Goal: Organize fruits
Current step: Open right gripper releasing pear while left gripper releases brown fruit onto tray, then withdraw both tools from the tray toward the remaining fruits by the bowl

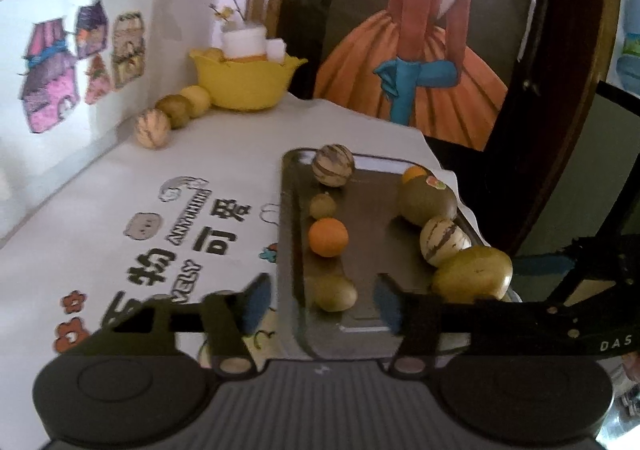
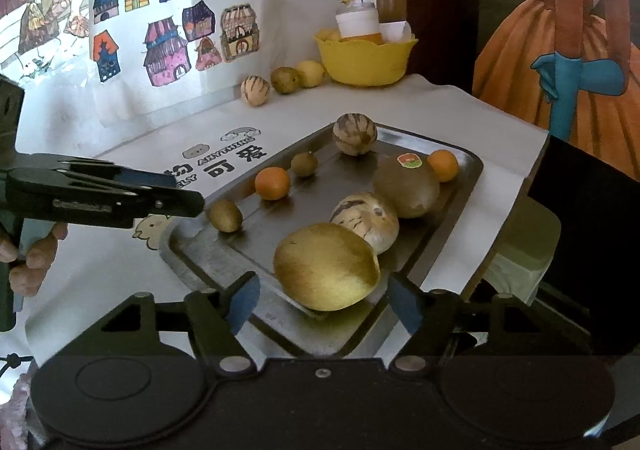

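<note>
A dull grey rectangular metal tray [image 2: 460, 186] lay on a tabletop [image 2: 420, 102] covered with a white printed sheet. Along the tray's left side stood a row: a small olive-green kiwi-like fruit [image 1: 334, 292] nearest, then a small round orange [image 1: 328, 237], a small round greenish-brown fruit [image 1: 323, 205], and a round cream melon with brown stripes [image 1: 333, 165] at the far corner. Along the right side ran another row, each fruit touching the next: a large yellow-green smooth fruit [image 2: 326, 266] nearest, a cream striped melon [image 2: 368, 220], a big brownish-green fruit with a sticker [image 2: 406, 186], and a second small orange [image 2: 443, 165] at the far end.

The left gripper [image 1: 320, 304] had its blue-padded fingers [image 1: 254, 304] spread apart, with the small olive-green fruit lying between them and untouched. The right gripper [image 2: 326, 300] also had its fingers spread, standing on either side of the large yellow-green fruit without pressing it. In the right wrist view the left gripper showed from the side, held by a hand [image 2: 30, 254].

At the back of the tabletop, by the wall covered with house drawings, a yellow scalloped plastic bowl [image 2: 366, 60] stood, with three more round fruits [image 2: 282, 80] lined up just beside it.
</note>
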Available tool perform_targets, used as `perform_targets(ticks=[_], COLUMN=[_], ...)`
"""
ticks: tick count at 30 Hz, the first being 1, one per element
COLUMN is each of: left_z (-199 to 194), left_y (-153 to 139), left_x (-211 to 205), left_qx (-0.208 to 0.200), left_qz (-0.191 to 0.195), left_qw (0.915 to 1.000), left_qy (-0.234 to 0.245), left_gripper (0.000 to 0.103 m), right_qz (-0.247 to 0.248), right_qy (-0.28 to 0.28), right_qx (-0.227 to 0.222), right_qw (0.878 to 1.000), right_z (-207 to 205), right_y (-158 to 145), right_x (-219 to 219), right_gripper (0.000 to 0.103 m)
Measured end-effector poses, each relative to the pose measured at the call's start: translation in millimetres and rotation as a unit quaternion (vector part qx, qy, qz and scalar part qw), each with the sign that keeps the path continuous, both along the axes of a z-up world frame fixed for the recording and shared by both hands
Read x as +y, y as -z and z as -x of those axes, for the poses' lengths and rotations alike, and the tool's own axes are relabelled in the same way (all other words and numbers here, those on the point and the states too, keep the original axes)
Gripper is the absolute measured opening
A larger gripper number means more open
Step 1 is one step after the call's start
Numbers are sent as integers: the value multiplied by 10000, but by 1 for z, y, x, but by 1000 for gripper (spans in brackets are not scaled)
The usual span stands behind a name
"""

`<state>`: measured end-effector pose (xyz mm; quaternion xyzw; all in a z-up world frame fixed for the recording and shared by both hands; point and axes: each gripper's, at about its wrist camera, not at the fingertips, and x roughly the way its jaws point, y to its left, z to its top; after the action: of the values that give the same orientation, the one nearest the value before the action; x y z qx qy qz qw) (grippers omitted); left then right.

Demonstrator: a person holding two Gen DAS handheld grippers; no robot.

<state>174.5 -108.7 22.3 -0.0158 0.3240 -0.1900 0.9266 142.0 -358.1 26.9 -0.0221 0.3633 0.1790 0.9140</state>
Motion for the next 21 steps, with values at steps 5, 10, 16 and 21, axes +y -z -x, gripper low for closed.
perform_targets(ticks=[5,10,16,21], left_z=[17,33,49,58], left_y=[-8,-11,-6,1], left_x=[11,24,40,63], left_qx=[-72,-86,38,240], left_qz=[-68,-117,-385,-543], left_qw=[9999,9997,9988,9971], left_qy=[-110,-204,-313,-475], left_gripper=[88,103,103,103], right_qz=[-22,-49,-21,83], right_qy=[41,35,-16,-217], right_qx=[-46,5,143,274], right_qw=[10000,10000,9999,9994], right_z=[16,30,41,47], right_y=[-3,-4,-5,-7], right_x=[2,10,27,42], right_gripper=[82,93,102,102])
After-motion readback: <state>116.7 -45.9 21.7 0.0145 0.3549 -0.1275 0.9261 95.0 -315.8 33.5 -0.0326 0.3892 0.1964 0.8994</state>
